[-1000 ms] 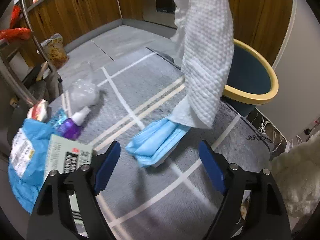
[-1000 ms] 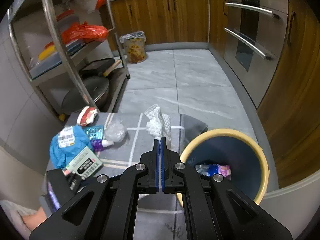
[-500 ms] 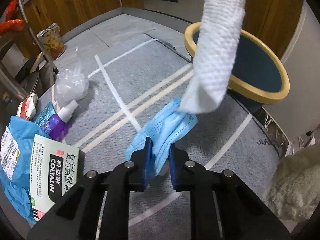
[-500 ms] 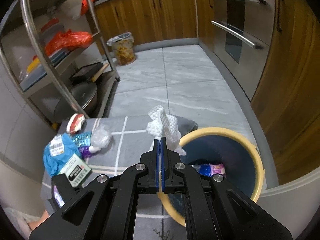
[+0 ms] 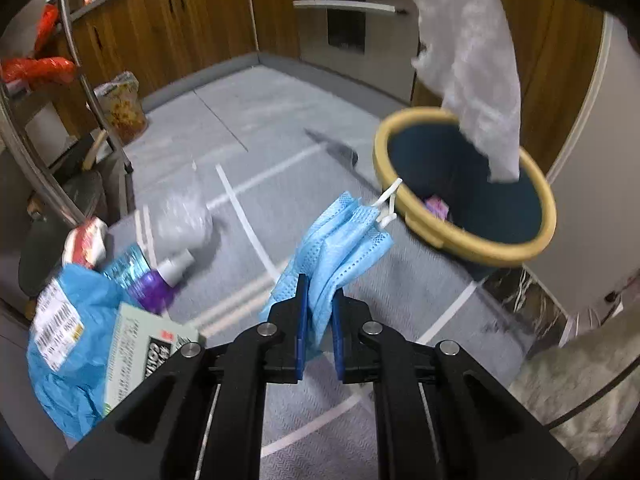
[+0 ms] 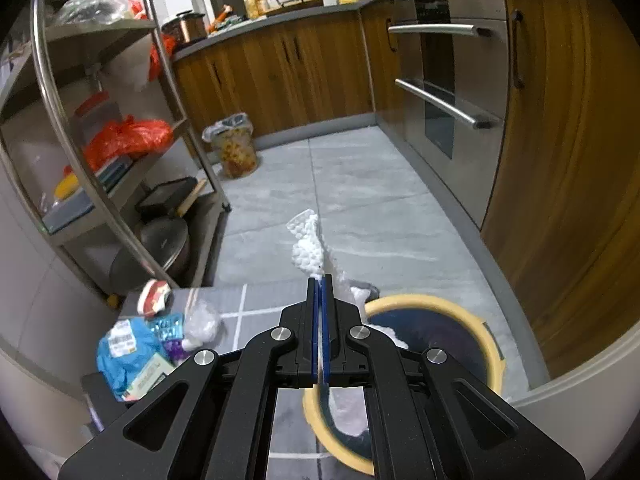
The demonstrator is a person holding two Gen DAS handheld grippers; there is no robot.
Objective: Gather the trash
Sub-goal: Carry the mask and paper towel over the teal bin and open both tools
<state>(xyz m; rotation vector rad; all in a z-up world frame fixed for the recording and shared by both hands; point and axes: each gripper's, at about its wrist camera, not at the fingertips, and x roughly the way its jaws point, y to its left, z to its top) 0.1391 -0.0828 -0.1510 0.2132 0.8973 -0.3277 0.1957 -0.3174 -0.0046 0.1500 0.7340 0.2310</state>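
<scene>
Rug [image 5: 400, 300] below; left claw [image 5: 319, 312] pinches upright mask [image 5: 340, 240].

The top of the white paper towel [image 5: 476, 68] is running off the upper edge of the left view, so whatever is gripping it is staying unseen there. From the right wrist, the black gripper body is covering most of the towel and the near rim of the bin [image 6: 490, 344]. The clear plastic bag [image 5: 182, 216] is smearing into blur. The lettering on the green box [image 5: 140, 360] is blurring too, with the black finger cutting off its end. Something pale and fuzzy [image 5: 576, 384] at the lower right is slipping out of frame, too cropped to name.
</scene>
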